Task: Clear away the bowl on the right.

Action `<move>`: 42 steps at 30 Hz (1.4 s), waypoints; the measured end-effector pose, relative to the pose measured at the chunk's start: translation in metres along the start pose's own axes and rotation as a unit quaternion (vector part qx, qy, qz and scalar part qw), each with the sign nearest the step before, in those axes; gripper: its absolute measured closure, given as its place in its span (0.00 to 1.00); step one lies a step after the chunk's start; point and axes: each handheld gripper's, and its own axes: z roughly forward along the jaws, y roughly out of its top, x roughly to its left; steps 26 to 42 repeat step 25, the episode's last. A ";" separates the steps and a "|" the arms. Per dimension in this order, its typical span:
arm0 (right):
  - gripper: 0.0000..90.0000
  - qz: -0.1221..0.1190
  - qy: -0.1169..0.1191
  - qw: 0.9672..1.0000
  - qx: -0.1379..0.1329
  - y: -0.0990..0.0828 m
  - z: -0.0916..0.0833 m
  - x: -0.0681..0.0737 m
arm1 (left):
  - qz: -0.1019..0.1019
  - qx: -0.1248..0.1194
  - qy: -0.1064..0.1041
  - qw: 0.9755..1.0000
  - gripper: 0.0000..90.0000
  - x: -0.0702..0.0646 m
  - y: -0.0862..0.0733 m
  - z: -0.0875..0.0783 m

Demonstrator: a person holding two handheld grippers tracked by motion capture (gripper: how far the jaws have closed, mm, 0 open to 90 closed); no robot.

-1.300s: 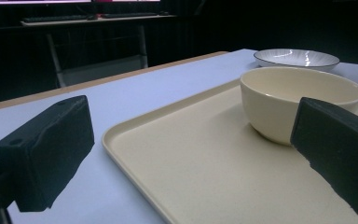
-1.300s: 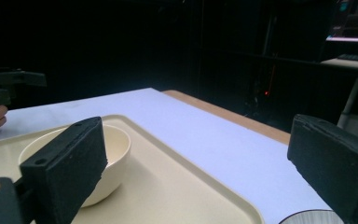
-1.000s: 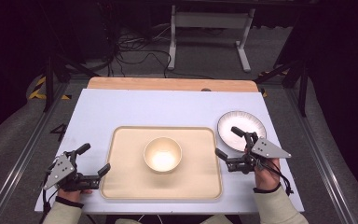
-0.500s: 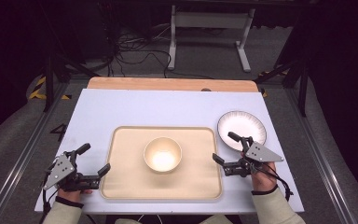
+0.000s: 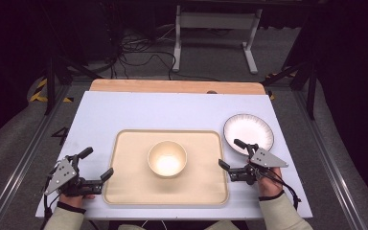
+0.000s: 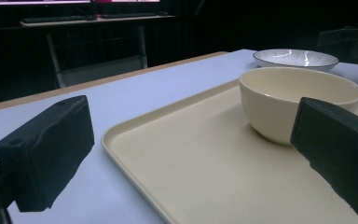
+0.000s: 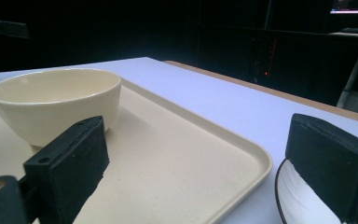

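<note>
Cream ceramic bowl (image 5: 167, 158) centred on beige tray (image 5: 124, 191) | left claw (image 5: 96, 165) and right claw (image 5: 231, 154) flank tray, jaws spread, empty, positioned to approach it.

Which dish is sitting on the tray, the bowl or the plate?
The cream bowl sits on the tray; the white plate lies beside it on the table.

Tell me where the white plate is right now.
In the high view the plate sits on the table's right side, just beyond the tray's right edge, with the right gripper close in front of it.
</note>
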 end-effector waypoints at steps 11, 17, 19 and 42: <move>0.05 -0.014 0.002 0.999 -0.045 -0.004 -0.008 0.002 | 0.000 0.000 0.000 1.000 0.00 0.000 0.000 0.000; 0.05 -0.006 -0.003 0.999 -0.049 -0.004 -0.009 0.002 | -0.001 0.000 0.000 1.000 0.00 0.000 0.000 0.000; 0.05 -0.005 -0.005 0.999 -0.049 -0.004 -0.009 0.002 | -0.002 0.000 0.000 1.000 0.00 0.000 0.000 0.000; 0.05 -0.002 -0.006 0.999 -0.047 -0.004 -0.009 0.001 | -0.003 0.000 0.000 1.000 0.00 0.001 0.000 0.000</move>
